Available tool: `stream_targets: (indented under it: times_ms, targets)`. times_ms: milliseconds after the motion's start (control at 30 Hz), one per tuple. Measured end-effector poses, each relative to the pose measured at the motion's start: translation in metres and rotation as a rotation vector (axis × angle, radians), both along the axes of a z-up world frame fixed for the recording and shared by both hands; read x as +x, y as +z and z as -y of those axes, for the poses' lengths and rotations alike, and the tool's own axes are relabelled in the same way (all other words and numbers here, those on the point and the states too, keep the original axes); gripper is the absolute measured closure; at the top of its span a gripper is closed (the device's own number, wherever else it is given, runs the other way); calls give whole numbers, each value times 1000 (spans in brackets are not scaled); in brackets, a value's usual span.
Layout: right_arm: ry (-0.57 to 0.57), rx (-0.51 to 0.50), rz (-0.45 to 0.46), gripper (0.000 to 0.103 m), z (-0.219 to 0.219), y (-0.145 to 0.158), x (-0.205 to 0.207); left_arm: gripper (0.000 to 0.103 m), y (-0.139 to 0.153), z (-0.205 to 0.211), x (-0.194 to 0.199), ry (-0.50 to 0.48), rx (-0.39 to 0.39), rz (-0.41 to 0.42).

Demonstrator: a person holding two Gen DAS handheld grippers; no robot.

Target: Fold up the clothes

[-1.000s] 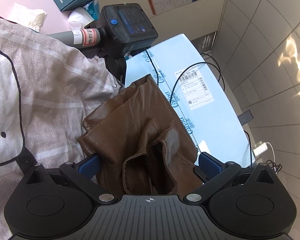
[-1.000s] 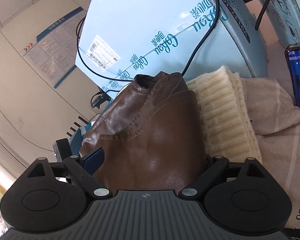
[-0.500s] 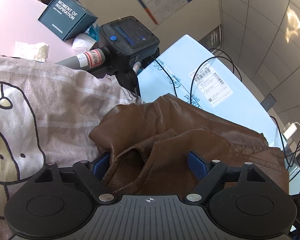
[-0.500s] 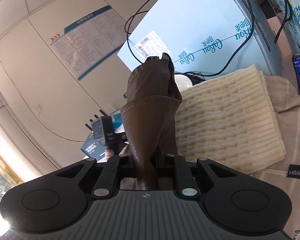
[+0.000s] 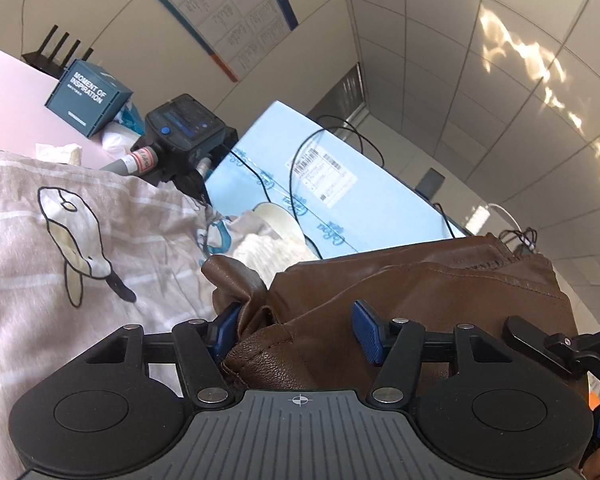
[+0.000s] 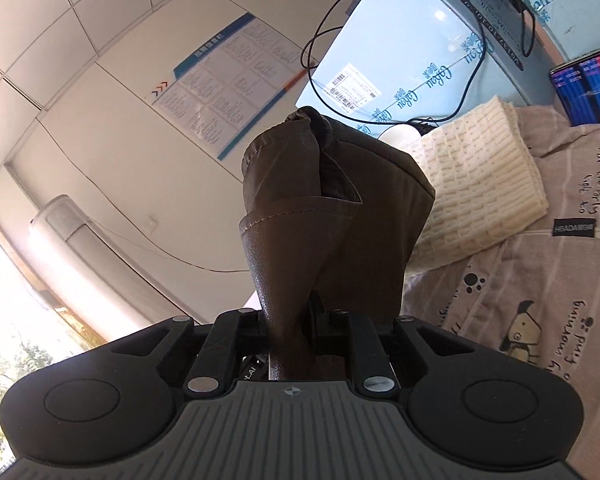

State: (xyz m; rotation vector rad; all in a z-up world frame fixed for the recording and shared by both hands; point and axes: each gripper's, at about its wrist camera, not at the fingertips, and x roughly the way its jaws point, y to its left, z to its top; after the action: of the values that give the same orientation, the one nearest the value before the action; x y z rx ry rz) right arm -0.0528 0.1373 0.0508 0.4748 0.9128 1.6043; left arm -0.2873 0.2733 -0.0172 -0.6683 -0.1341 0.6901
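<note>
1. Right gripper (image 6: 290,320): fingers pinched tight on a brown leather garment (image 6: 324,216), which rises in front of the lens.
2. Left gripper (image 5: 296,330): blue pads spread; garment (image 5: 400,300) bunched between them.
3. Behind: folded cream knit (image 6: 476,180) on printed bedsheet (image 5: 60,240), pale blue carton (image 5: 340,184), handheld scanner (image 5: 184,136).

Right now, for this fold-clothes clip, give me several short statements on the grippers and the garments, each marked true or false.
1. The right gripper is shut on the brown leather garment. True.
2. The left gripper is clamped tight on the leather. False: its blue pads stand apart, with leather lying between them.
3. A cream knitted garment lies on the cartoon-print sheet. True.
4. The leather garment lies flat on the sheet. False: in the right wrist view it stands up from the gripper.
5. A dark blue box reads "MOMENT OF INSPIRATION". True.
</note>
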Motion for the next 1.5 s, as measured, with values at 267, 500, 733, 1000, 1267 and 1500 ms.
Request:
stream_targets:
  times_ms: [267, 500, 733, 1000, 1267, 1500]
  targets:
    - [-219, -89, -51, 90, 102, -29, 53, 45, 0, 47, 50, -282, 69, -85]
    - [-434, -225, -150, 89, 153, -77, 108, 32, -5, 67, 80, -396, 65, -154]
    - [-551, -311, -56, 51, 161, -80, 115, 15, -3, 47, 74, -281, 22, -227]
    - [-600, -231, 363, 21, 166, -42, 65, 15, -19, 12, 91, -470, -142, -286]
    - [-248, -231, 538, 12, 117, -30, -12, 16, -24, 4, 103, -530, -156, -270]
    - [-344, -428, 837, 12, 74, -53, -44, 16, -25, 4, 99, -556, -147, -242]
